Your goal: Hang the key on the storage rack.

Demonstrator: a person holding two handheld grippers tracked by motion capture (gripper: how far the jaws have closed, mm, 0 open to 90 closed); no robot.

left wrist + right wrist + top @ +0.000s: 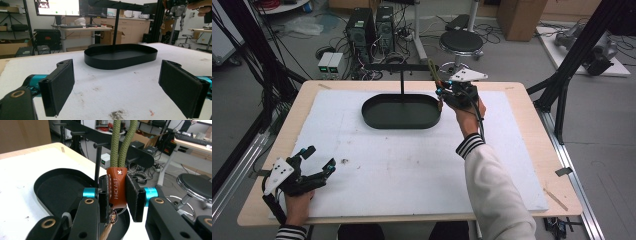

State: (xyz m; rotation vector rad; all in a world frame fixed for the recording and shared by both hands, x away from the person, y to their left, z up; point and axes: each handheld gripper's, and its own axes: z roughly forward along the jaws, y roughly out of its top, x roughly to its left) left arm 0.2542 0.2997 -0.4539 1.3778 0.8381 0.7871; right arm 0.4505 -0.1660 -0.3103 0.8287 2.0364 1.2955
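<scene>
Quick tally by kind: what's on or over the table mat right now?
Black oval tray with hanger stand: 1
Keychain, green rope loop with orange leather tab: 1
Hand-held grippers: 2, left hand-held gripper open, right hand-held gripper shut on the keychain
Total: 4

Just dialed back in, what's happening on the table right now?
The right gripper is shut on the orange leather tab of a keychain with a green cord loop, holding it up beside the black stand that rises from the oval black tray, near its top crossbar. The loop is not on a peg yet. The left gripper sits open and idle near the table's near left corner, holding nothing.
</scene>
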